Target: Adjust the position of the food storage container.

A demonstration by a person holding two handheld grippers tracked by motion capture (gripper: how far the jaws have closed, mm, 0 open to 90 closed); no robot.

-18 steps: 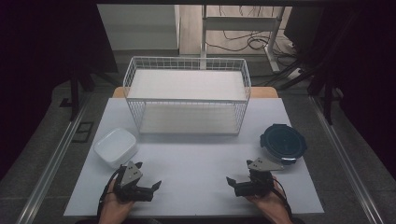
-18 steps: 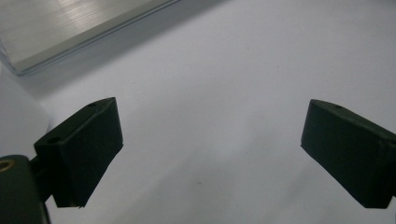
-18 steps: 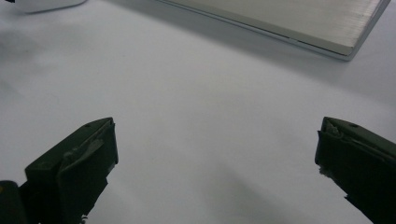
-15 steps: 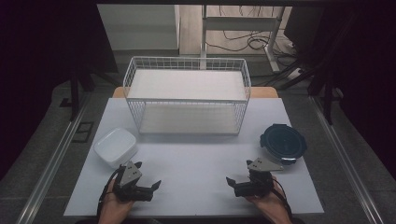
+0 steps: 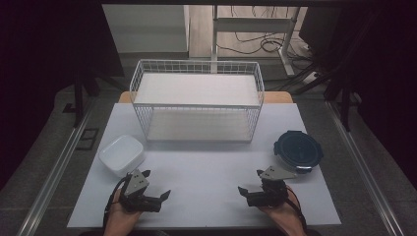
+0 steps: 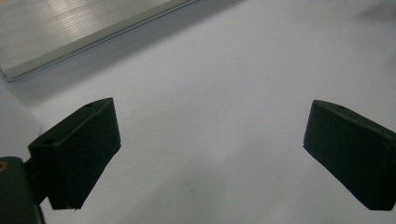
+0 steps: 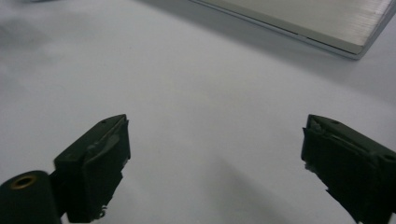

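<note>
My left gripper [image 5: 160, 199] rests on the white table top [image 5: 206, 172] at the front left, held in a hand, jaws pointing toward the middle. In the left gripper view its jaws stand wide apart with bare table between them, so the left gripper [image 6: 212, 135] is open. My right gripper [image 5: 244, 195] lies at the front right, mirrored toward the left one. The right gripper view gives the same picture: the right gripper [image 7: 215, 135] is open and holds nothing.
A white wire basket rack [image 5: 196, 101] with two shelves stands at the back centre. A white square container [image 5: 121, 155] sits front left, a dark blue round lidded container [image 5: 298, 149] front right. A brushed pale panel edge [image 6: 70, 28] [image 7: 303, 18] crosses the top of each gripper view.
</note>
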